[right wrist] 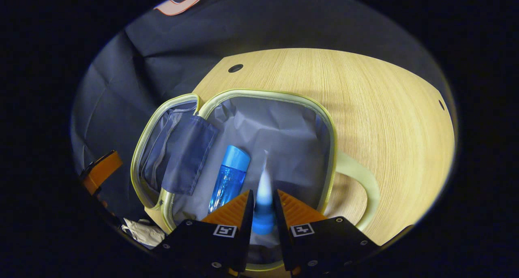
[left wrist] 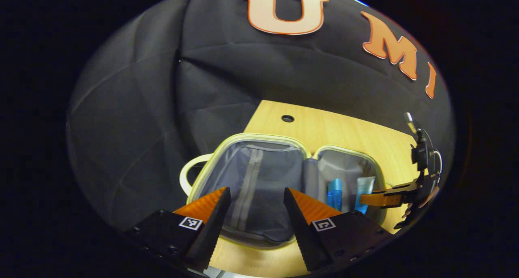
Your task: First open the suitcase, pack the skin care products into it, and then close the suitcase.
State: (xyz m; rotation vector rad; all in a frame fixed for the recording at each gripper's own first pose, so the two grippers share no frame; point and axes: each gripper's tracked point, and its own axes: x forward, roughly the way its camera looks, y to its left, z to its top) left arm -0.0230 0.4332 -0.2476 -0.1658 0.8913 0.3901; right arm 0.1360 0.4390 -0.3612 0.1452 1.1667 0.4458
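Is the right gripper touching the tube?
Touching. In the right gripper view, the right gripper has both fingers pressed against the tube, held over the open suitcase.

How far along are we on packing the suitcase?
Opened: the suitcase lies flat open on the table. Partly packed: a blue bottle already lies in one half. In hand: the right gripper is shut on a tube over that same half, not yet released. The left gripper hangs open above the other half. Left: drop the tube, then close the suitcase.
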